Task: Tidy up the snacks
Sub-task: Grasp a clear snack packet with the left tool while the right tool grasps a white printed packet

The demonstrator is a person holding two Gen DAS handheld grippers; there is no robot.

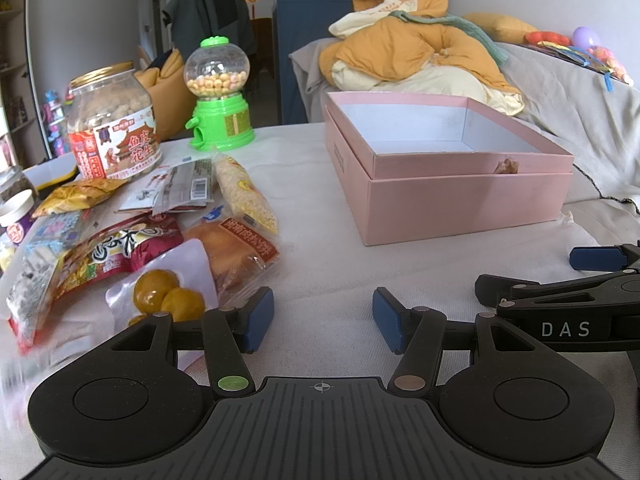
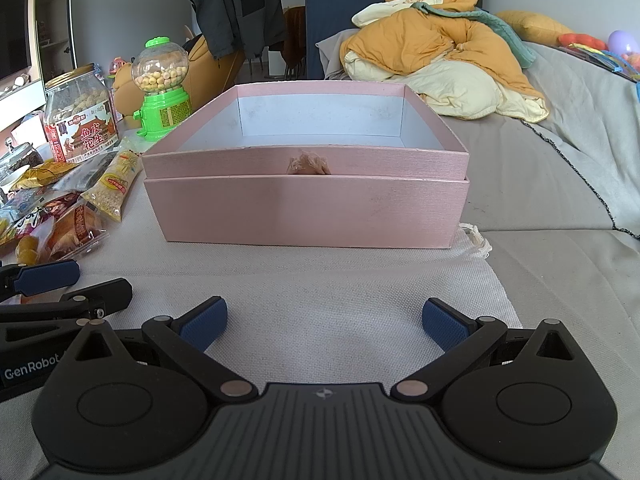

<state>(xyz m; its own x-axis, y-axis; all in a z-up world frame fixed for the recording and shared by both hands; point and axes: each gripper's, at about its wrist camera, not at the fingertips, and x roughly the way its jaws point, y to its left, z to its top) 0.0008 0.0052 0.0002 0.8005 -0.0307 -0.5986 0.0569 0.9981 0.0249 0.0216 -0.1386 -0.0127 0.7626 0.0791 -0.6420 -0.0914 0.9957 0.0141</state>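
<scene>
An empty pink box (image 1: 460,204) (image 2: 304,212) rests inside its lid on the white cloth. Left of it lies a heap of snack packets: a bread bun pack (image 1: 236,252) (image 2: 76,228), a bag of yellow chestnuts (image 1: 164,292), a red packet (image 1: 120,252) and a long puffed-rice pack (image 1: 244,192) (image 2: 114,184). A peanut jar (image 1: 114,124) (image 2: 80,116) and a green candy dispenser (image 1: 220,96) (image 2: 162,88) stand behind them. My left gripper (image 1: 323,320) is open over bare cloth, just right of the chestnut bag. My right gripper (image 2: 325,322) is open in front of the box, holding nothing.
A pile of orange and cream bedding (image 1: 420,52) (image 2: 440,60) lies on the grey sofa behind the box. Small tubs (image 1: 18,216) sit at the far left. A jacket hangs over a chair (image 2: 236,12) in the background. Bare cloth stretches between both grippers and the box.
</scene>
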